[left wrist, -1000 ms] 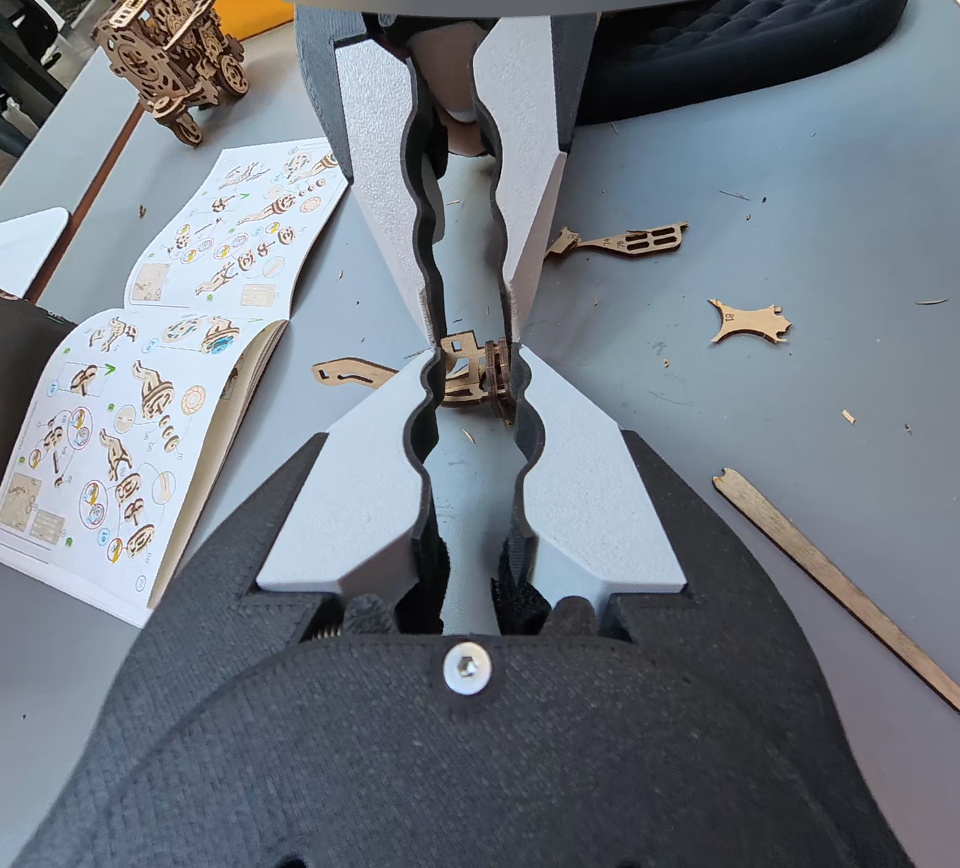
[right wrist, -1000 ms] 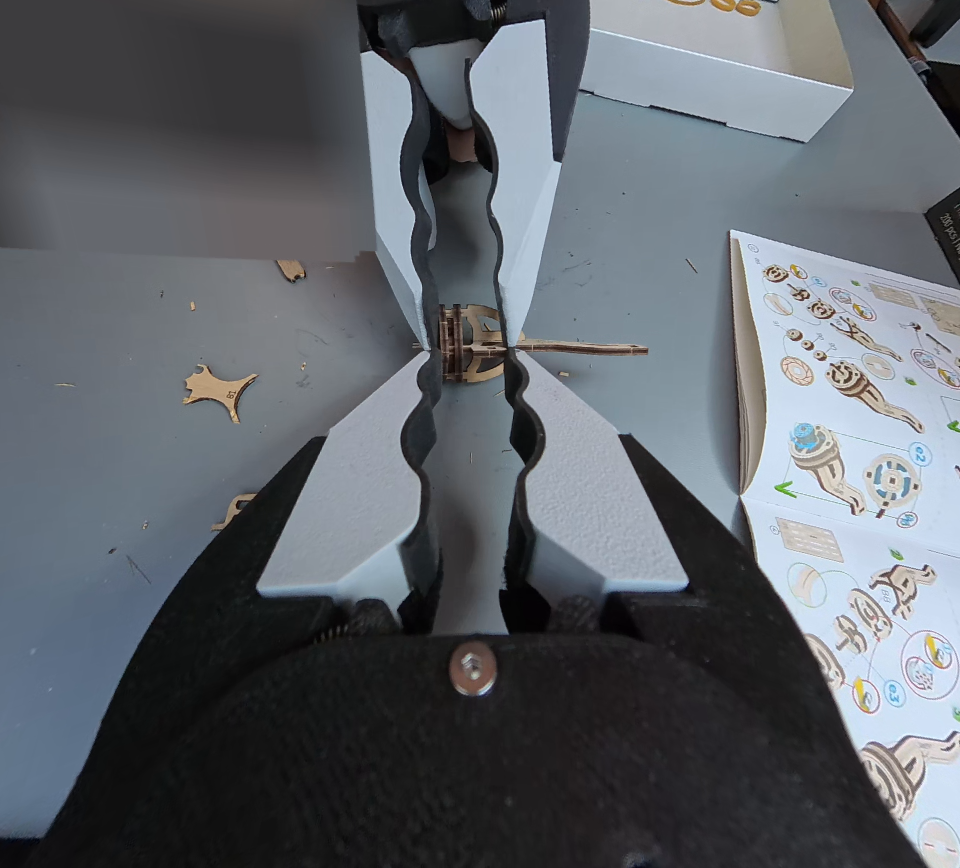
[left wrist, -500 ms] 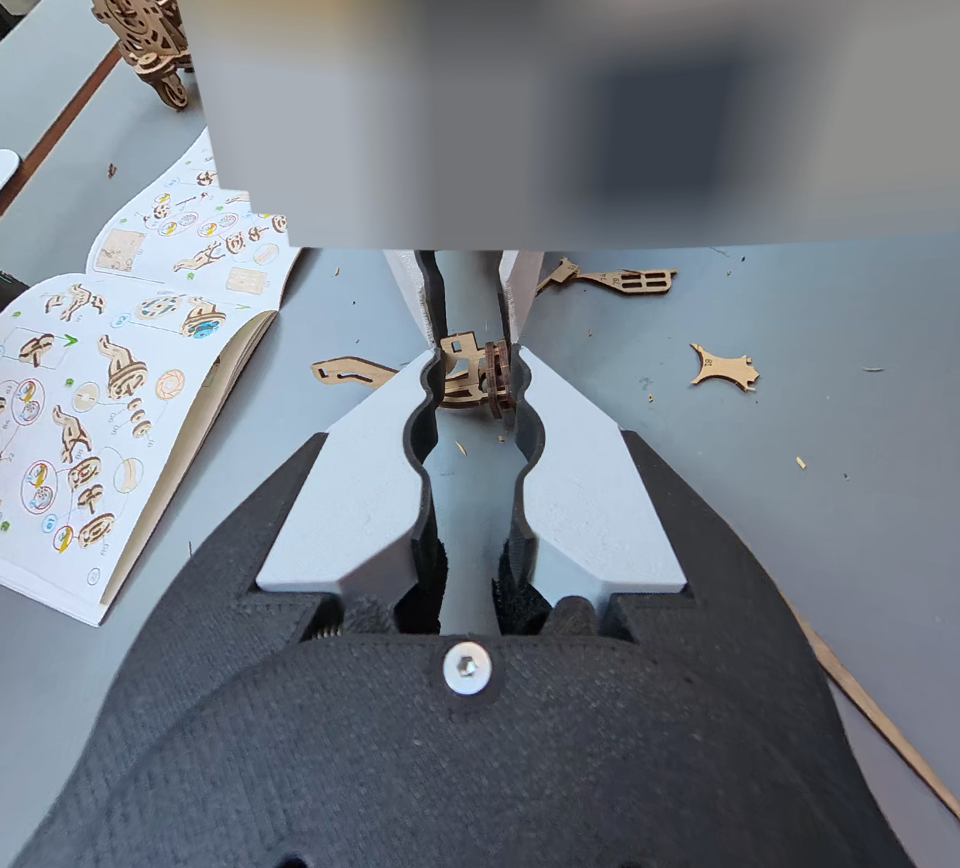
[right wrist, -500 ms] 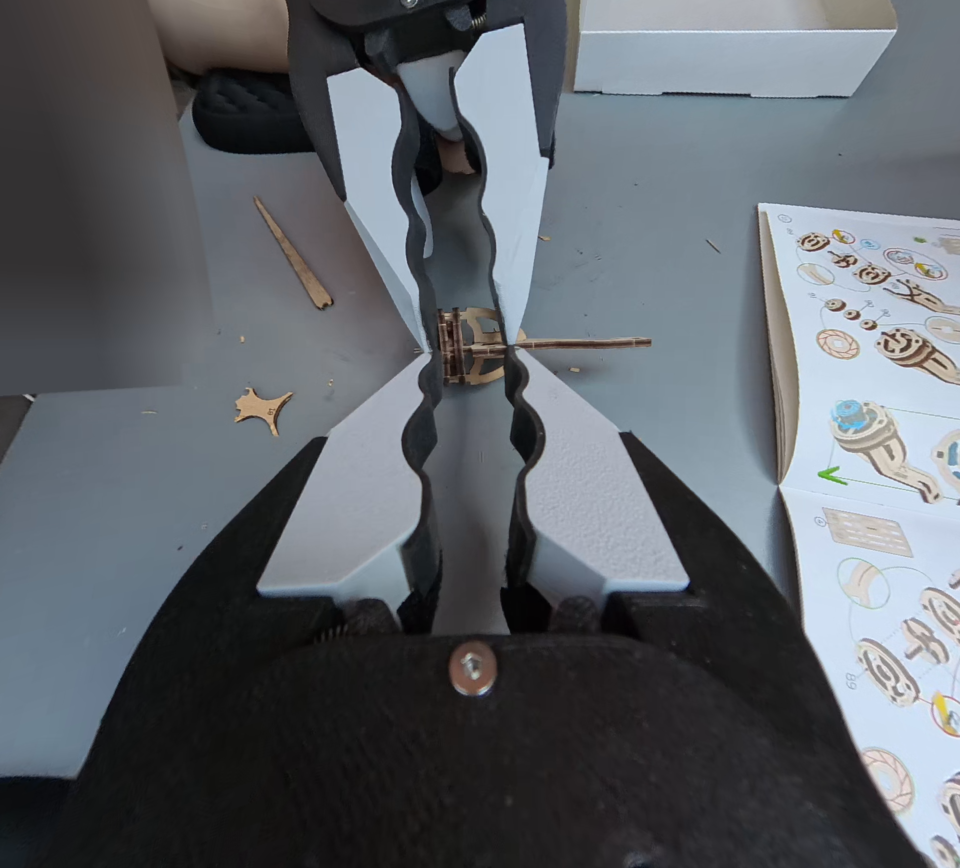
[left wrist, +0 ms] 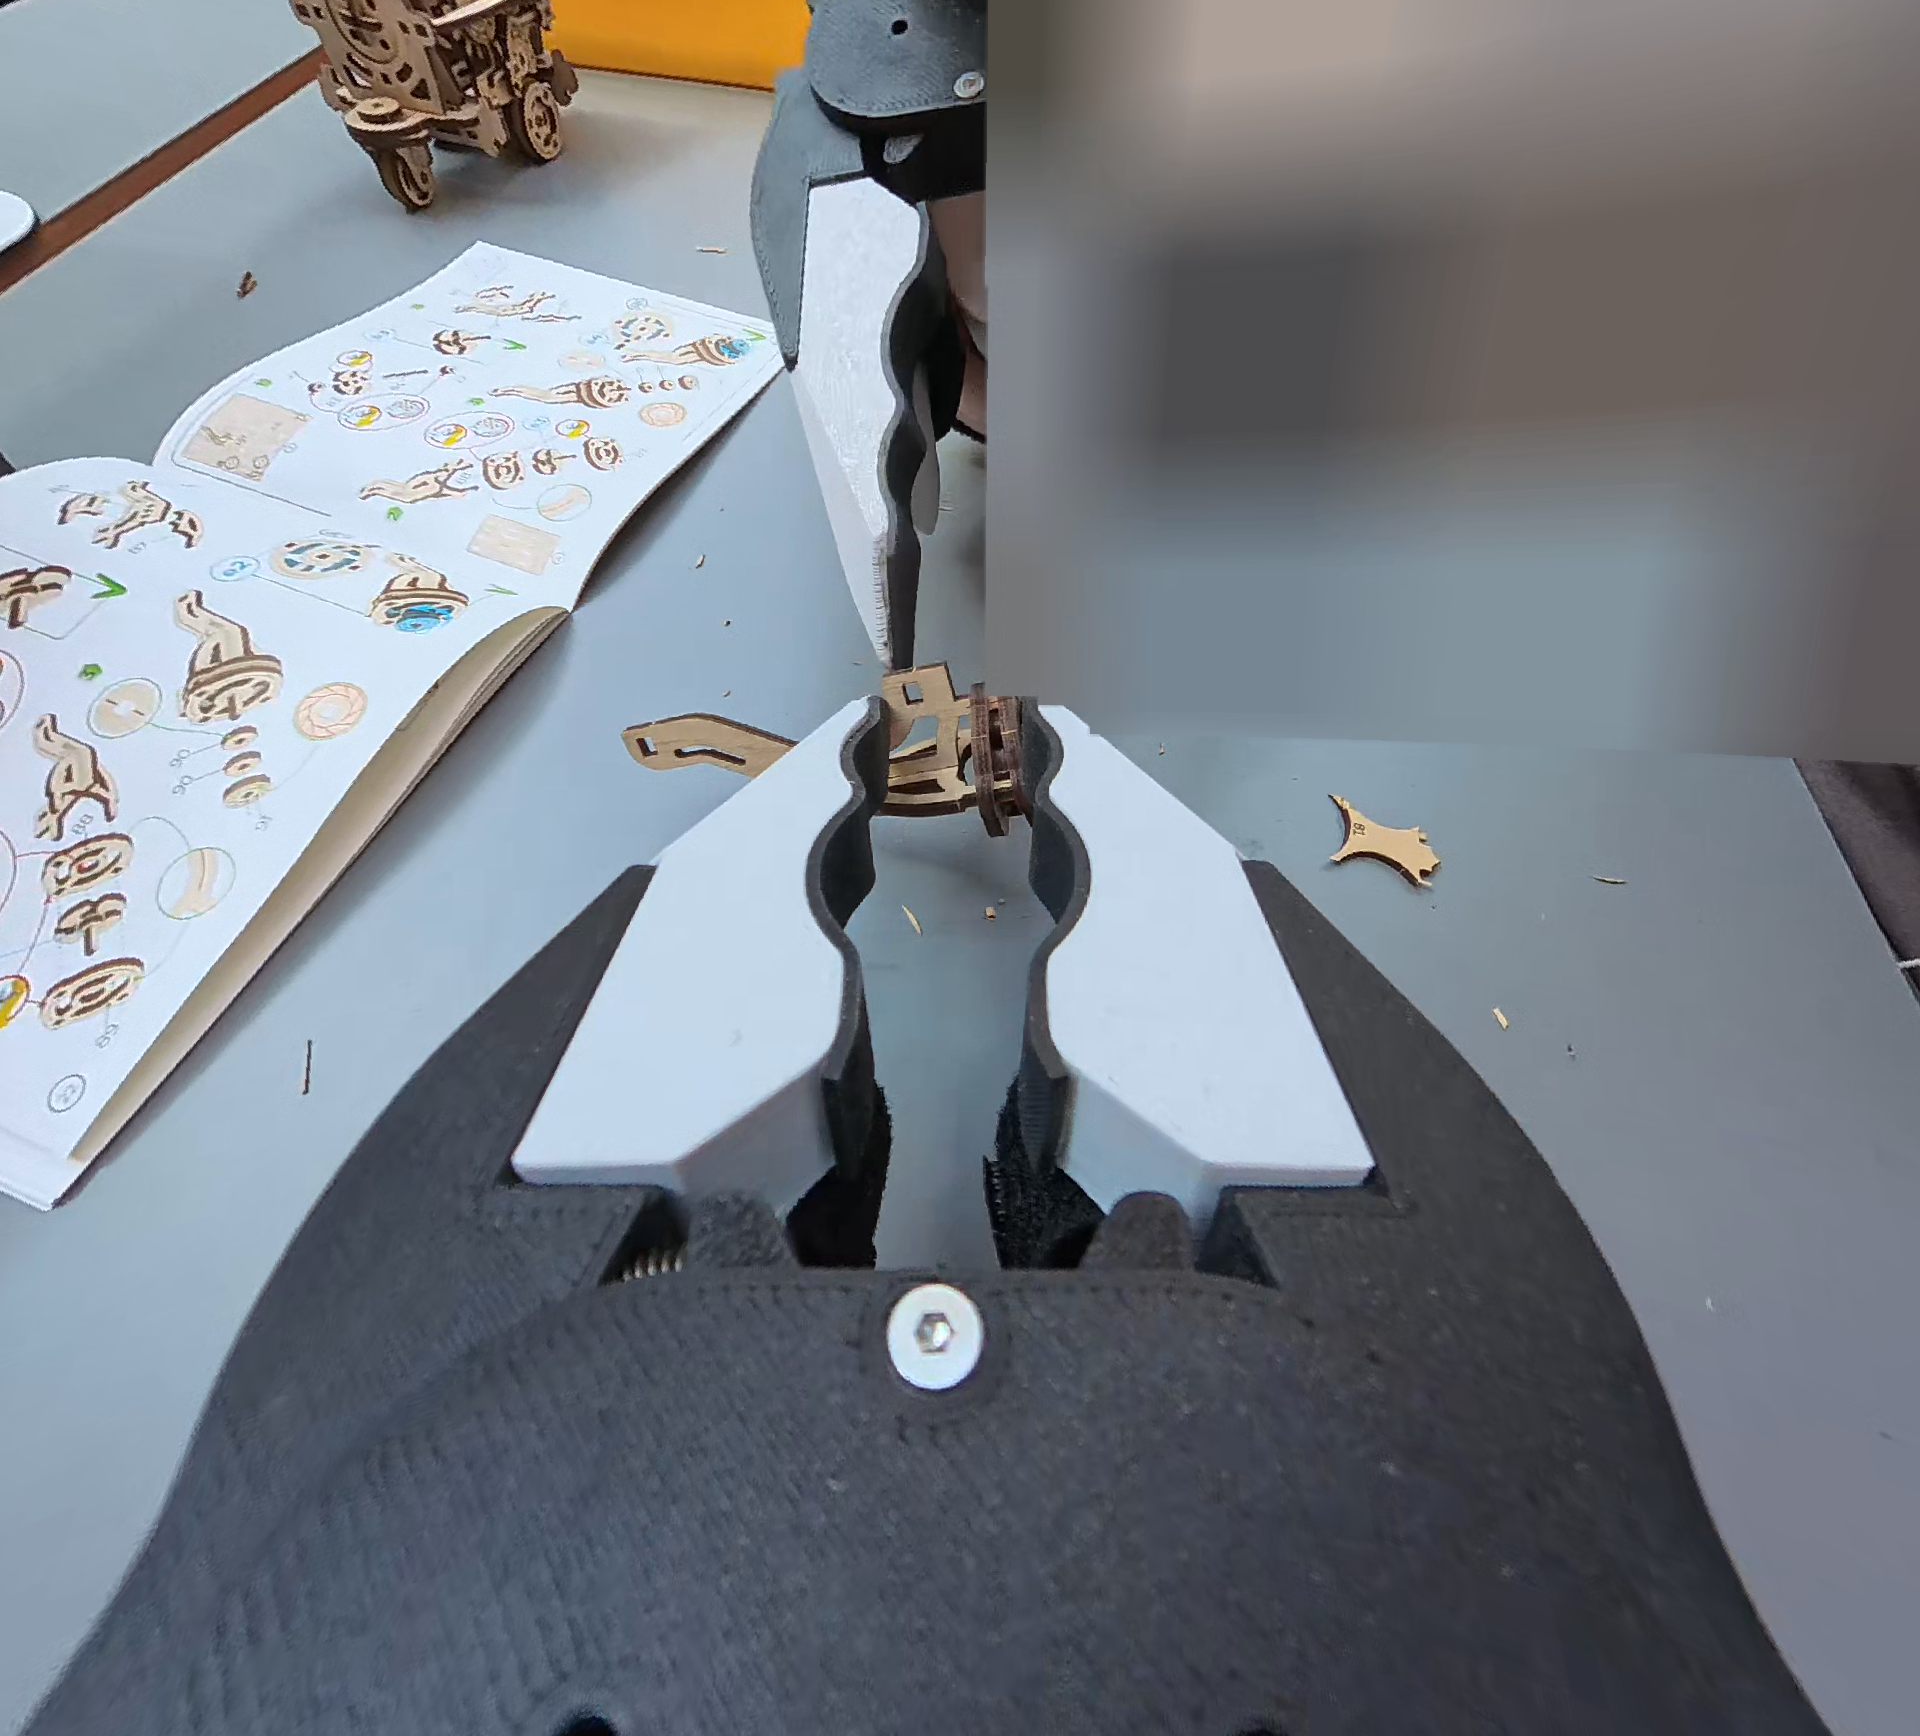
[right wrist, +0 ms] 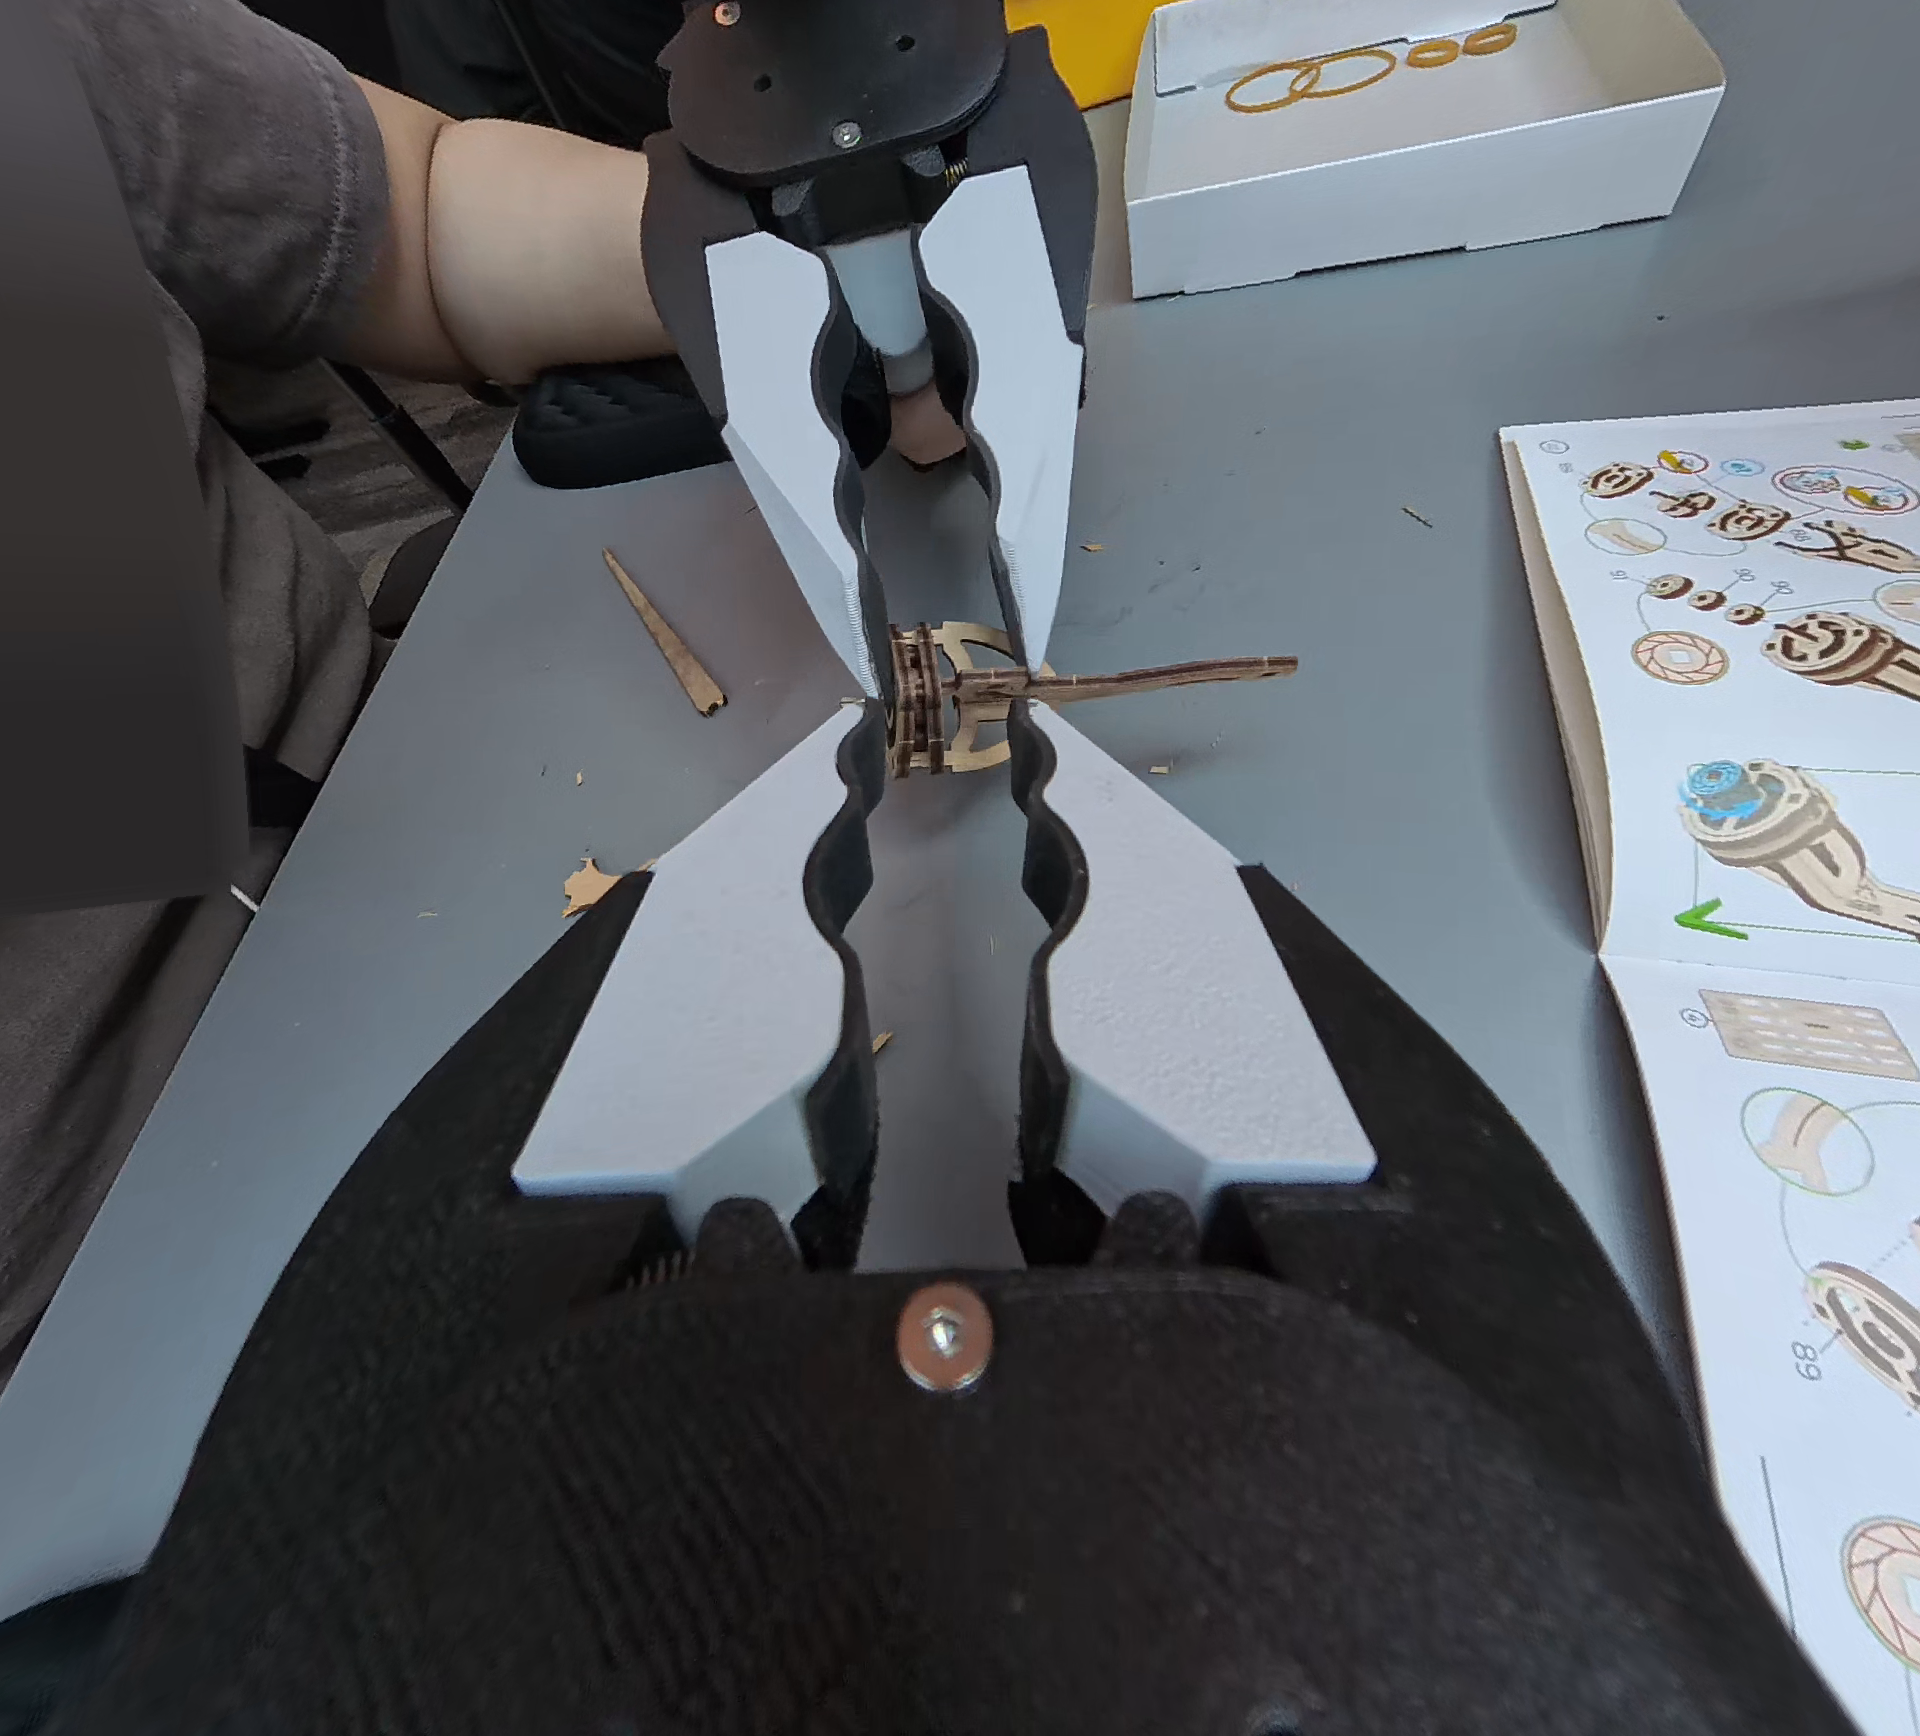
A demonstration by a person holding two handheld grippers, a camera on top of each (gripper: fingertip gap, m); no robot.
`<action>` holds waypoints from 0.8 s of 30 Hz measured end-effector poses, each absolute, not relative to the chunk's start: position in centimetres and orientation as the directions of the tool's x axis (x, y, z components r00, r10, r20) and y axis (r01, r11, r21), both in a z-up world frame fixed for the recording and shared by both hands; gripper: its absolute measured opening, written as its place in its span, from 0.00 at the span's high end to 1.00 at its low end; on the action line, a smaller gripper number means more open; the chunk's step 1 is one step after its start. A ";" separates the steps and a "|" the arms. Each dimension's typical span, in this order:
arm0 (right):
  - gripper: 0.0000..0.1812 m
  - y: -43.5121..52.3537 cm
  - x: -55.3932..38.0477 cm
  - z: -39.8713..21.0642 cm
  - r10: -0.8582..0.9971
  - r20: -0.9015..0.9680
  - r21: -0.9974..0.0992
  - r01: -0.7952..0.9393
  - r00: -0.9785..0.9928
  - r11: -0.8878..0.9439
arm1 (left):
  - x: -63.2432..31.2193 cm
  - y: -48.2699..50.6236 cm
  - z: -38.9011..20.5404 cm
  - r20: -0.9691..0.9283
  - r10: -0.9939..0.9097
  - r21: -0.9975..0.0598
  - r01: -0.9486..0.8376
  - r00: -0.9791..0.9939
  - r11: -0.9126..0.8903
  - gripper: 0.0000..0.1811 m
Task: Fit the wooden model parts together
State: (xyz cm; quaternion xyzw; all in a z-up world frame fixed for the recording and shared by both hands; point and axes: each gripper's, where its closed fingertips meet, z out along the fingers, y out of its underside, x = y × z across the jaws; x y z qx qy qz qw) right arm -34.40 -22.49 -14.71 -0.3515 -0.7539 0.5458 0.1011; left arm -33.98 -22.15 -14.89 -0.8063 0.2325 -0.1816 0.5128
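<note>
A small wooden sub-assembly (left wrist: 940, 756) of stacked discs, a curved plate and a long thin arm (right wrist: 1164, 678) hangs just above the grey table (left wrist: 1558, 1011). My left gripper (left wrist: 951, 730) is shut on it from one side. My right gripper (right wrist: 943, 736) is shut on it from the opposite side. The two grippers meet tip to tip. In the right wrist view the left gripper (right wrist: 951, 663) comes in from the far side and the arm sticks out to the right. In the left wrist view only one finger (left wrist: 862, 439) of the right gripper shows; a blur patch covers the rest.
An open instruction booklet (left wrist: 312, 595) lies beside the grippers and also shows in the right wrist view (right wrist: 1766, 751). A finished wooden model (left wrist: 436, 13) stands behind it. There is a white box (right wrist: 1423, 117) with rings, a wooden wedge (right wrist: 665, 637), a loose offcut (left wrist: 1387, 839) and a person's arm (right wrist: 520, 252). Left and right tips are no more than a few centimetres apart.
Both grippers have stayed clamped on the sub-assembly. Both have tilted and swung together, so each view now looks more level across the table, with more of the far side showing.
</note>
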 end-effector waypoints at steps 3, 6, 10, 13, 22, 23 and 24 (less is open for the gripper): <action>0.86 -21.7 -34.9 -13.9 0.669 -0.235 -0.911 0.400 -0.705 0.101 | -34.6 -22.0 -14.2 0.134 -0.536 -0.922 -0.094 0.833 -0.376 0.87; 0.85 -21.4 -35.1 -13.0 0.656 -0.305 -0.911 0.411 -0.690 0.009 | -35.0 -21.9 -13.1 0.242 -0.525 -0.926 0.032 0.816 -0.377 0.87; 0.85 -21.7 -35.2 -11.9 0.616 -0.406 -0.893 0.435 -0.675 -0.112 | -35.4 -21.7 -11.9 0.376 -0.510 -0.904 0.186 0.774 -0.385 0.87; 0.82 -22.1 -35.3 -11.3 0.574 -0.473 -0.871 0.452 -0.669 -0.192 | -35.7 -21.6 -11.8 0.416 -0.494 -0.890 0.232 0.763 -0.391 0.87; 0.86 -22.1 -35.3 -12.5 0.562 -0.523 -0.835 0.518 -0.641 -0.187 | -36.2 -21.4 -11.0 0.507 -0.471 -0.854 0.347 0.722 -0.388 0.87; 0.85 -22.3 -35.3 -12.6 0.561 -0.522 -0.834 0.521 -0.642 -0.180 | -36.4 -21.3 -11.0 0.512 -0.467 -0.851 0.355 0.721 -0.386 0.87; 0.85 -22.4 -35.3 -12.6 0.557 -0.524 -0.834 0.521 -0.644 -0.182 | -36.4 -21.3 -11.0 0.515 -0.465 -0.850 0.360 0.720 -0.384 0.87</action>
